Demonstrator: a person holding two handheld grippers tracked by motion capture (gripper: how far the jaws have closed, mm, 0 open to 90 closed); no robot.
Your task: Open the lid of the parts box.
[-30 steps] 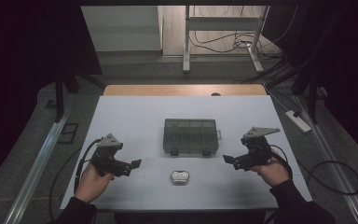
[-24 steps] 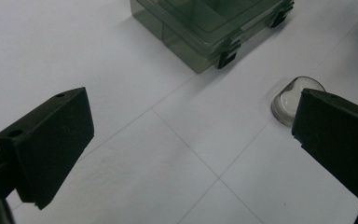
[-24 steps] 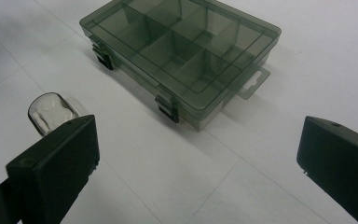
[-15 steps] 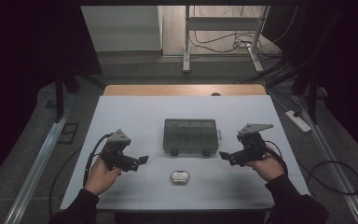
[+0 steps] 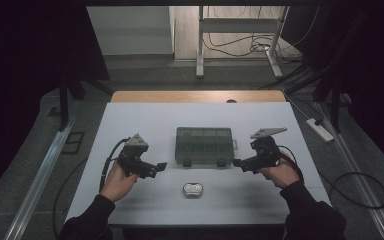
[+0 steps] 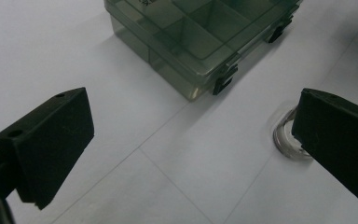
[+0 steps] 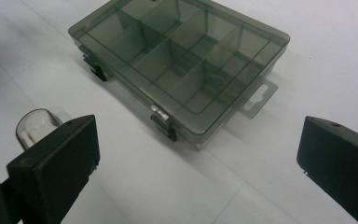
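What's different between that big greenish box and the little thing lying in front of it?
The compartment box is far larger than the small clear case. The box is smoky green and rectangular, with dividers and black latches; the case is pale and rounded. The box lies between both open grippers, the case nearer the person. Both are see-through plastic, lying flat on the white table.

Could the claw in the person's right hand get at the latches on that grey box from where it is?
Probably yes. The right claw is open beside the compartment box, whose two black latches face the person, with bare table between.
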